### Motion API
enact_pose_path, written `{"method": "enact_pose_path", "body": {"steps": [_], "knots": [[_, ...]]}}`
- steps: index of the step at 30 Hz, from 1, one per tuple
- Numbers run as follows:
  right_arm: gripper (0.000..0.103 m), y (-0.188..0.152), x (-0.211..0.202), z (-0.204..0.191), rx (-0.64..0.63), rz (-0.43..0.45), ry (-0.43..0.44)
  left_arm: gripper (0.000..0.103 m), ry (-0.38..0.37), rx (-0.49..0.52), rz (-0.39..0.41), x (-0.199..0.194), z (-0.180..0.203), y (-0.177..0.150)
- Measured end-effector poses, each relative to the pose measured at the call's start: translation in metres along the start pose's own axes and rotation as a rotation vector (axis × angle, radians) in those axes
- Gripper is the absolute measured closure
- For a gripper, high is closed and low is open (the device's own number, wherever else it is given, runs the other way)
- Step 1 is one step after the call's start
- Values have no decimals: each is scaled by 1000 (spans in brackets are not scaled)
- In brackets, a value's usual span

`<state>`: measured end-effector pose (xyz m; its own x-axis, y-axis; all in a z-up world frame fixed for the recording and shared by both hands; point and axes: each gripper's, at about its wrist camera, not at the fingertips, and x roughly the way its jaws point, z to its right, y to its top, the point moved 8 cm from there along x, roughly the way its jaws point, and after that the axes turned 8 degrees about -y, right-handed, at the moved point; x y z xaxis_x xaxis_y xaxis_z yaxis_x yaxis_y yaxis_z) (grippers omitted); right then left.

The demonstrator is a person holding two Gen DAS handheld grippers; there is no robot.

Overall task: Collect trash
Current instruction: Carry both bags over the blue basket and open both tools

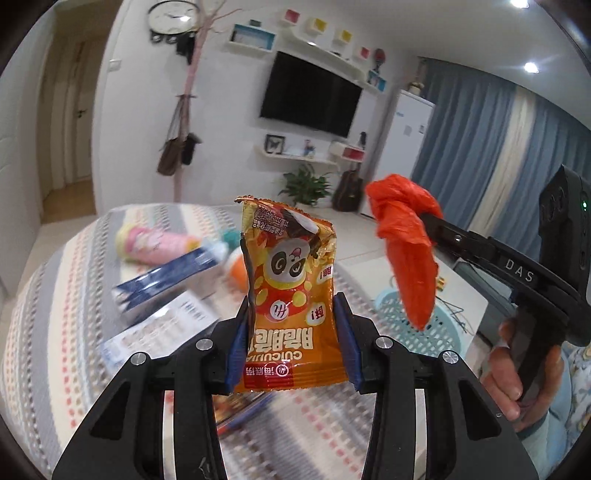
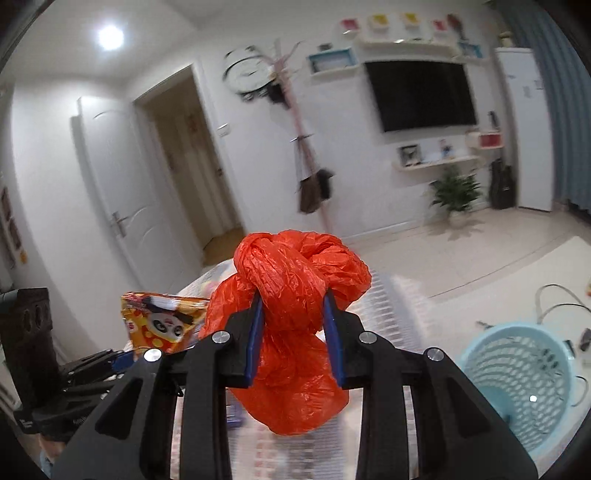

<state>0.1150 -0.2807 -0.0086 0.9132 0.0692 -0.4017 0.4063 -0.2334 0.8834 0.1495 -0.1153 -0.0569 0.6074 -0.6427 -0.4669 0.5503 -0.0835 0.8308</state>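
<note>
Striped tabletop (image 1: 55, 295) lies below. Left gripper (image 1: 291, 332) clamps snack wrapper (image 1: 291, 280); right gripper (image 2: 293, 339) clamps knotted orange bag (image 2: 295, 295). Slick film may slip short of basket (image 2: 517, 387)

Bright ceiling lights (image 2: 110, 37); motion blur, fisheye-warped dark edges.

Wall-mounted television (image 1: 309, 96), clock (image 1: 173, 16), potted plant (image 2: 456, 192), guitar (image 1: 348, 189)
</note>
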Motion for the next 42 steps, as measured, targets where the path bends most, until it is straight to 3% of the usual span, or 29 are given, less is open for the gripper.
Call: {"method": "enact_pose_path", "body": {"steps": [10, 16, 20, 24, 30, 34, 38, 40, 42], "knots": [[76, -13, -7, 124, 95, -20, -291, 61, -132, 52, -93, 83, 63, 13], [75, -49, 6, 200, 223, -131, -397, 61, -193, 84, -207, 146, 104, -6], [75, -85, 24, 241, 294, -251, -467, 61, -221, 92, -278, 182, 125, -21], [72, -120, 35, 267, 338, -340, -518, 60, -244, 94, -347, 215, 138, -35], [71, -139, 40, 290, 359, -378, -551, 54, -249, 122, -385, 238, 153, -45], [61, -139, 41, 299, 378, -383, -544, 35, -273, 104, -392, 244, 160, -49], [49, -137, 37, 300, 386, -366, -547, 33, -282, 91, -395, 247, 162, -49], [49, -136, 34, 302, 392, -357, -550, 25, -294, 91, -391, 247, 164, -48], [49, -135, 31, 302, 396, -352, -551, 24, -292, 100, -383, 245, 166, -48]]}}
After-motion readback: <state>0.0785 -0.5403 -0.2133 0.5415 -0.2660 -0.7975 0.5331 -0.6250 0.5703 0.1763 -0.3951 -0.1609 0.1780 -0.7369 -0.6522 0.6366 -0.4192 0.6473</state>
